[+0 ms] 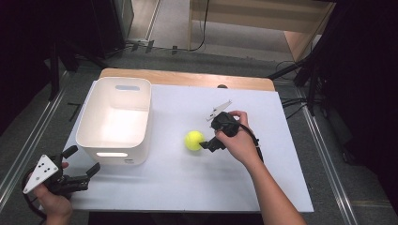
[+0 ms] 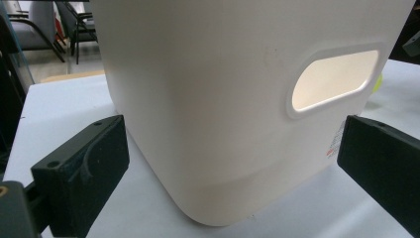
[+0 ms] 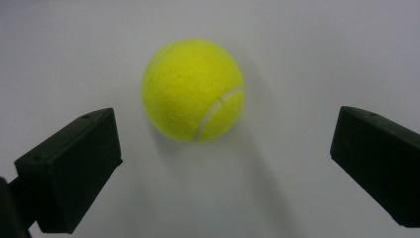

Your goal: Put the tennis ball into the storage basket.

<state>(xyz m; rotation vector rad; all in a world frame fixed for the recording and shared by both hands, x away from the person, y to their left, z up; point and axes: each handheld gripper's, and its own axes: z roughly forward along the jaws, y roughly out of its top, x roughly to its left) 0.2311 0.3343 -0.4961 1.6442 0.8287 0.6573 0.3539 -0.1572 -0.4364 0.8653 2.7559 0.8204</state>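
Broad white tabletop [image 1: 187, 187], matte and flat, laid over a wooden surface. On its left half, white plastic bin [image 1: 115, 122]: smooth stiff walls, rounded corners, oval handle cutouts, open top, seemingly empty and probably light. Near the middle, just right of the bin, yellow tennis ball [image 3: 192, 89]: felt-covered, round, white curved seam, resting on the tabletop. Likely light, springy, grippy nap rather than slick, not fragile, but prone to roll if nudged; best pinched across its widest middle. Right gripper [image 3: 223, 163] close above it, jaws spread wide either side, holding nothing. Left gripper [image 2: 228, 168] at the bin's near corner, jaws wide apart, empty.
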